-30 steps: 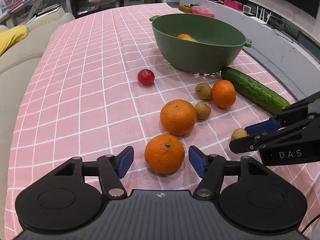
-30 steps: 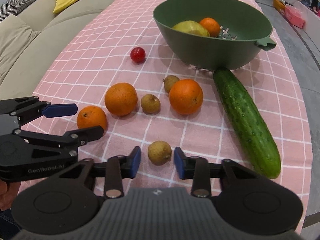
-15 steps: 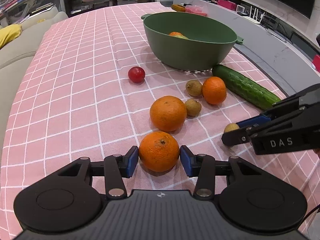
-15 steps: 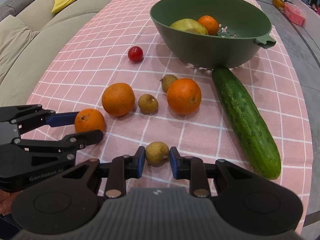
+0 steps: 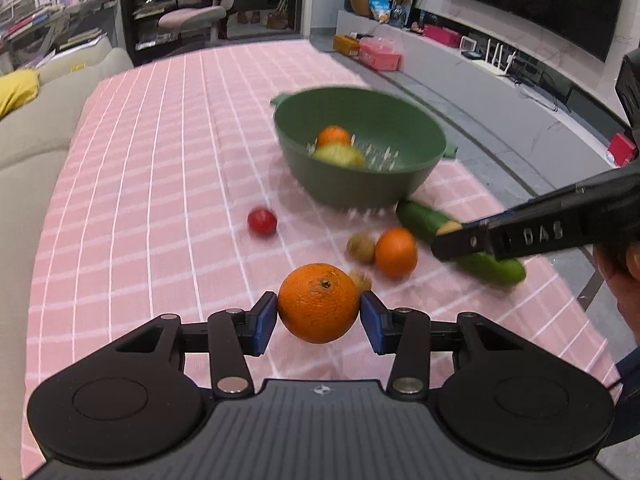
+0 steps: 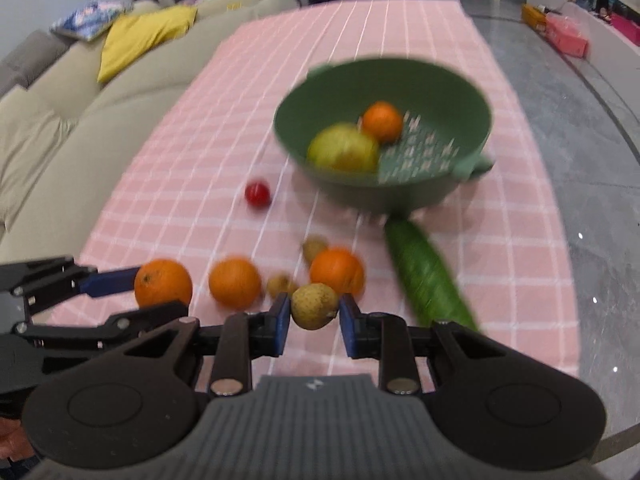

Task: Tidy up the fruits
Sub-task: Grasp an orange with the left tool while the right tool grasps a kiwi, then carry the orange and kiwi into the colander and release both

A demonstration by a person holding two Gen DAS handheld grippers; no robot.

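My left gripper (image 5: 319,317) is shut on an orange (image 5: 318,302) and holds it above the pink checked cloth; it also shows in the right wrist view (image 6: 163,282). My right gripper (image 6: 314,317) is shut on a small brown fruit (image 6: 313,305), lifted off the cloth, and shows at the right of the left wrist view (image 5: 448,229). The green colander bowl (image 5: 368,184) (image 6: 412,192) stands ahead and holds an orange (image 6: 382,121) and a yellow-green fruit (image 6: 344,148).
On the cloth lie a red fruit (image 6: 257,193), two oranges (image 6: 235,282) (image 6: 337,270), two small brown fruits (image 6: 280,283) (image 6: 314,247) and a cucumber (image 6: 428,276). A beige sofa (image 6: 60,128) runs along the left. The table's right edge drops to grey floor.
Both grippers have closed on their fruits and lifted them off the cloth. Both views now look more level, toward the bowl.
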